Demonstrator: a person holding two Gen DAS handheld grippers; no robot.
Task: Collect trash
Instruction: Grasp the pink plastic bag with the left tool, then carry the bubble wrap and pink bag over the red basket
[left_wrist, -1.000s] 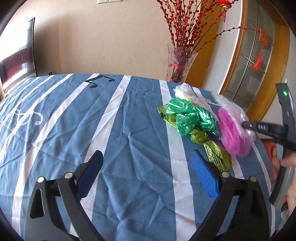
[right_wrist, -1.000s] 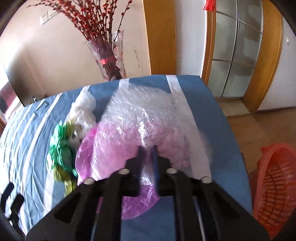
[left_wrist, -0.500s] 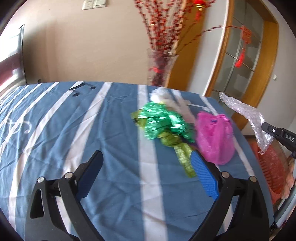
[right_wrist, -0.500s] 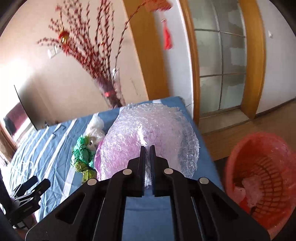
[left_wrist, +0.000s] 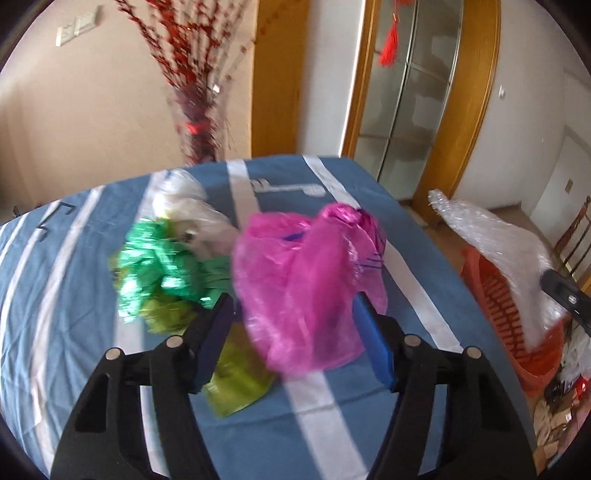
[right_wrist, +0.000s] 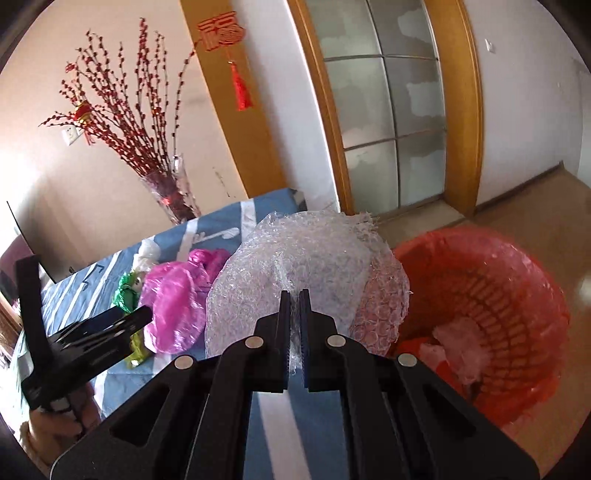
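Note:
My right gripper (right_wrist: 294, 295) is shut on a sheet of clear bubble wrap (right_wrist: 306, 266) and holds it in the air beside the red trash basket (right_wrist: 491, 317). The bubble wrap (left_wrist: 506, 251) also shows over the basket (left_wrist: 498, 295) in the left wrist view. My left gripper (left_wrist: 291, 314) is open, its blue pads on either side of a pink plastic bag (left_wrist: 306, 284) on the blue striped tablecloth (left_wrist: 332, 424). Green crumpled wrap (left_wrist: 162, 273), a yellow-green bag (left_wrist: 236, 373) and a white bag (left_wrist: 184, 206) lie to the left.
A glass vase with red branches (left_wrist: 195, 129) stands at the table's far edge. The basket stands on the wooden floor off the table's right side and holds some pale trash (right_wrist: 461, 347). A glass door (left_wrist: 410, 96) is behind.
My right gripper has lifted the bubble wrap off the table and carried it right, next to the basket. My left gripper has moved right and forward to straddle the pink bag.

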